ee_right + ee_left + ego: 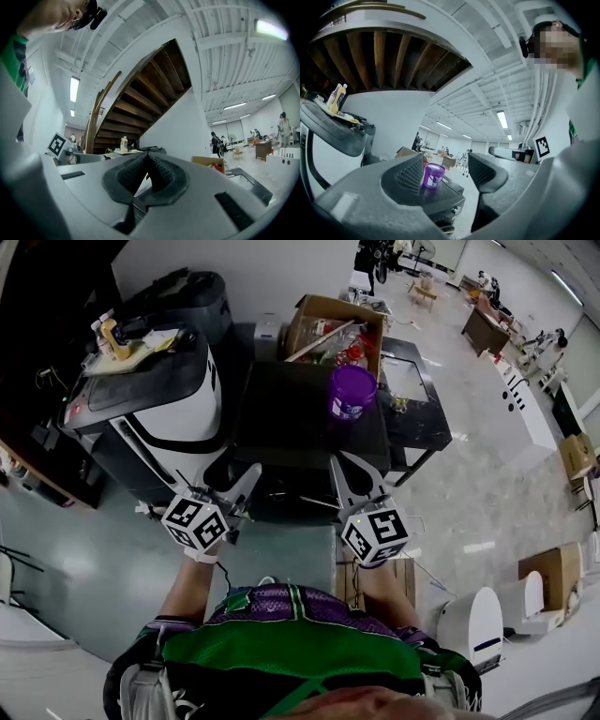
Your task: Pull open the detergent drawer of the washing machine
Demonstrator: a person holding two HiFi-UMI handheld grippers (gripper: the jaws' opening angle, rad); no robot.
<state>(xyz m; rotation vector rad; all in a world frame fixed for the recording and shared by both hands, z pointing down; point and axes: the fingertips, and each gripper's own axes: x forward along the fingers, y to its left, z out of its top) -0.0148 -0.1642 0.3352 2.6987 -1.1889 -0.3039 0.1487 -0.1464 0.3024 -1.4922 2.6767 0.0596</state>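
Head view: dark washer (300, 418) at centre, purple tub (352, 390) on its top; detergent drawer not discernible on washer's near front. Left hand-held gripper (242, 480) by washer's front-left corner, jaws wide, nothing gripped. Right hand-held gripper (349, 472) by front-right, jaws pressed together, empty.

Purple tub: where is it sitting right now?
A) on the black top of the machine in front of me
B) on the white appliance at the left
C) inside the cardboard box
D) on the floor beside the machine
A: in the head view the purple tub stands upright on the black machine top, near its far edge, just in front of the cardboard box.
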